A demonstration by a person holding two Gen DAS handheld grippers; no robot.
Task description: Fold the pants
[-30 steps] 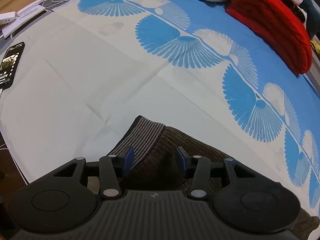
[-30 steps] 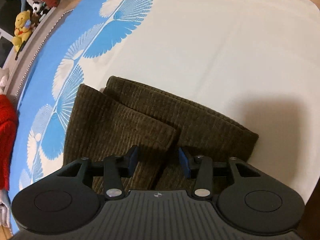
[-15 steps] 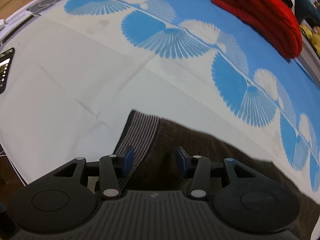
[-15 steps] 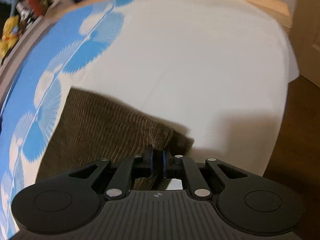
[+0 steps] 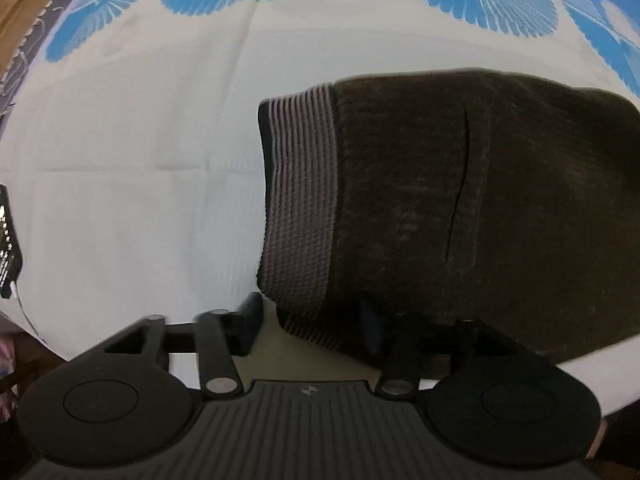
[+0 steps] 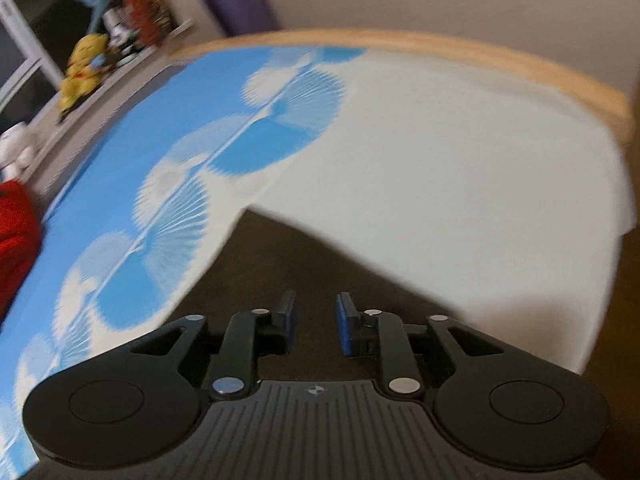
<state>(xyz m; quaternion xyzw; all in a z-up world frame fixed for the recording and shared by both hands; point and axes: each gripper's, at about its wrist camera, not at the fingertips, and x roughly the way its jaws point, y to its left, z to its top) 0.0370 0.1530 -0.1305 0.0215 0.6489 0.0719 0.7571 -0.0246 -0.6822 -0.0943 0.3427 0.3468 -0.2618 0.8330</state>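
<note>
Left wrist view looks almost straight down on the pants [image 5: 460,208], a dark brown corduroy bundle folded flat on the sheet [image 5: 132,184]. Their striped waistband [image 5: 300,208] forms the edge nearest the bare white part of the sheet, and a pocket slit runs down the middle of the cloth. The left gripper [image 5: 310,322] stands over the near corner of the waistband with its jaws apart; they have just been opening. That corner lies between them, one finger [image 5: 250,322] on the white sheet just beside the pants, the other over the brown cloth, and neither pad presses on the fabric. A phone [image 5: 6,240] lies at the sheet's edge, well away from the pants on the waistband side.

The right wrist view is blurred. The right gripper [image 6: 316,328] hangs above the pants [image 6: 304,264] with a narrow gap between its blue pads; these jaws have just been opening too, and nothing is between them. Beyond the pants the sheet's blue fan border [image 6: 224,152] runs off towards a wooden rim [image 6: 480,60]. A red bundle [image 6: 16,236] and a yellow toy [image 6: 82,70] sit past that border.
</note>
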